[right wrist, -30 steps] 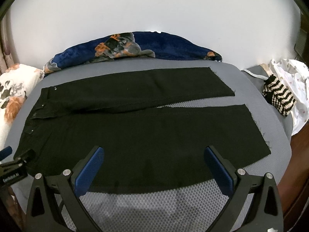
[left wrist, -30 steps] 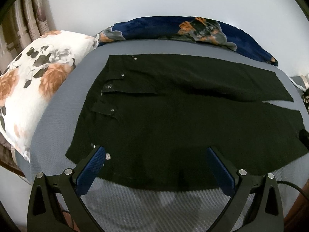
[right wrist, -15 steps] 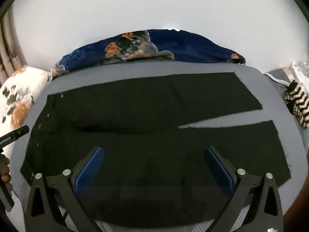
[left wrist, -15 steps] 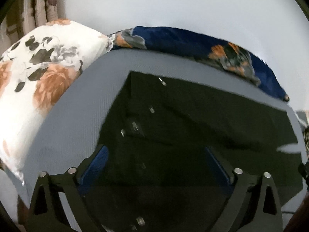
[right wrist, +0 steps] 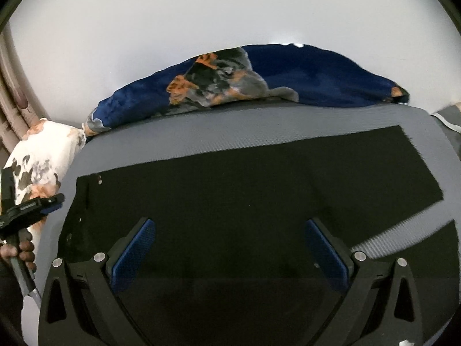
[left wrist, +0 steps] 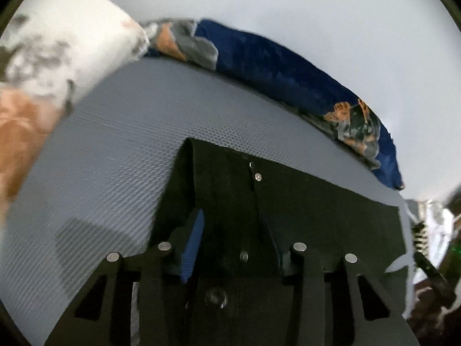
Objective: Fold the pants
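1. Pants [right wrist: 230, 201], black, lie spread flat on a grey mesh-textured bed surface [right wrist: 259, 127]; the waistband is at the left and the 2 legs run toward the right.
2. Small silver rivets and a button [left wrist: 258, 176] show near the waistband in the left wrist view.
3. A narrow strip of grey bed surface shows between the 2 legs at the right in the right wrist view.
4. Left gripper [left wrist: 239, 248] sits low over the waistband end of the pants. Its jaws have just been closing and now stand partly closed, with black fabric between them. The blue pad on the left finger [left wrist: 193, 248] is visible; the right pad is hidden against the dark cloth, so I cannot tell whether the pads press on the fabric.
5. Right gripper [right wrist: 230, 248] hangs over the middle of the pants, jaws spread wide, both blue pads clear, nothing gripped.
6. A person's hand [right wrist: 20, 250] at the left edge of the right wrist view holds the left gripper's handle.
7. A dark blue floral blanket [right wrist: 302, 77] lies bunched along the far edge of the bed surface, against a plain white wall [right wrist: 230, 14].
8. A white pillow with orange and grey flowers [left wrist: 57, 57] sits at the far left, touching the blanket's end.
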The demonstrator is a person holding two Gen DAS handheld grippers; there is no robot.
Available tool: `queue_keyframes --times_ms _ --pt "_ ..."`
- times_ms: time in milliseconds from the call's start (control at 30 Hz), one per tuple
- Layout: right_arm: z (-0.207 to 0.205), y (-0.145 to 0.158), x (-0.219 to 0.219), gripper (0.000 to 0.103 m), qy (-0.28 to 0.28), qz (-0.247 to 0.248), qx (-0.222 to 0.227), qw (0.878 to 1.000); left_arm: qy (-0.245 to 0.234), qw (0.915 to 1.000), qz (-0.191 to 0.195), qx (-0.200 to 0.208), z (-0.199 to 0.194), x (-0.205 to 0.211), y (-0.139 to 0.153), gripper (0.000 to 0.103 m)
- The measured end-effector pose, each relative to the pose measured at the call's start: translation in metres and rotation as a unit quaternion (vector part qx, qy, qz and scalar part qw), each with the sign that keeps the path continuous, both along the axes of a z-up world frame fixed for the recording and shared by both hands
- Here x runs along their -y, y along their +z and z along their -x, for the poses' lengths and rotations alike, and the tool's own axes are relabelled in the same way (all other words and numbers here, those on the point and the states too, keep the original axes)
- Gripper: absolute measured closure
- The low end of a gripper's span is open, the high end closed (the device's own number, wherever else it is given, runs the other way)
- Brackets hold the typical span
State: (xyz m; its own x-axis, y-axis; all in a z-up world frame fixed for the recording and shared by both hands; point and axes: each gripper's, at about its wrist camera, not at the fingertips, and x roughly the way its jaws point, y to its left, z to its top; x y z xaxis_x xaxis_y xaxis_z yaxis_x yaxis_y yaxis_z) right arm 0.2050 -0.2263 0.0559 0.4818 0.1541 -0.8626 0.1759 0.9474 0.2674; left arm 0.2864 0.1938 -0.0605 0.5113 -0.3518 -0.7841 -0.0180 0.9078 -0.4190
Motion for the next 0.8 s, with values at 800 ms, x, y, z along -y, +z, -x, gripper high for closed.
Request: queue_keyframes --times_ms 800 --pt "-0.092 -0.055 -0.054 0.000 0.071 -0.015 -0.035 0.997 -0.059 0.9872 0.121 -0.086 -0.085 -0.022 -0.047 0.079"
